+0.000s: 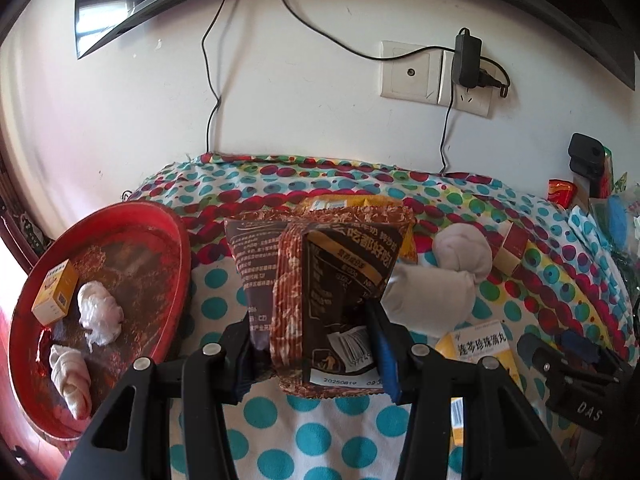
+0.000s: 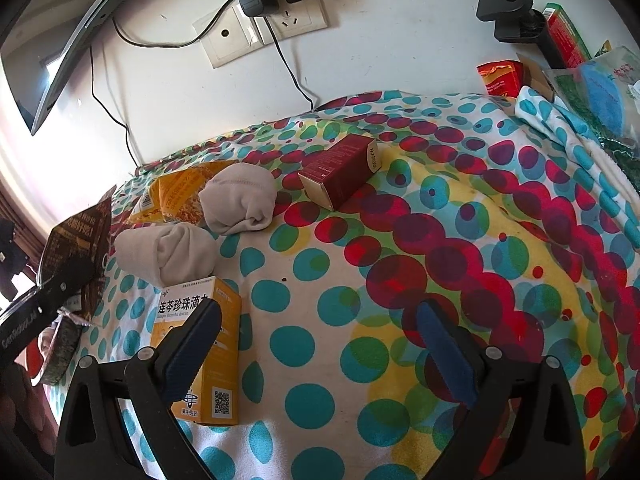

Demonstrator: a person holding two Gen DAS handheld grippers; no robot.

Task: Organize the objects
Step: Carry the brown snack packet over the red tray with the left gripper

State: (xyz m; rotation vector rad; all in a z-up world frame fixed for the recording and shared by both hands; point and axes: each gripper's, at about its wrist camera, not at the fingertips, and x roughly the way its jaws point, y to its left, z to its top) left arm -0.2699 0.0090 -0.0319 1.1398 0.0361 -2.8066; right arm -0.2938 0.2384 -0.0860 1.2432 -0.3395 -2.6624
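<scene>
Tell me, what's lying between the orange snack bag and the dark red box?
A rolled-up grey sock lies between the orange snack bag and the dark red box, seen in the right wrist view.

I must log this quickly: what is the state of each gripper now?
Left gripper: closed on the brown snack packet, lifted off the cloth.
Right gripper: open, holding nothing.

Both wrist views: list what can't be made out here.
- Yellow packet, left wrist view: mostly hidden behind the brown snack packet held in the left gripper.
- Yellow box, right wrist view: label partly covered by a finger of the open right gripper.
- Red tray, left wrist view: near side cut off by the gripper.
</scene>
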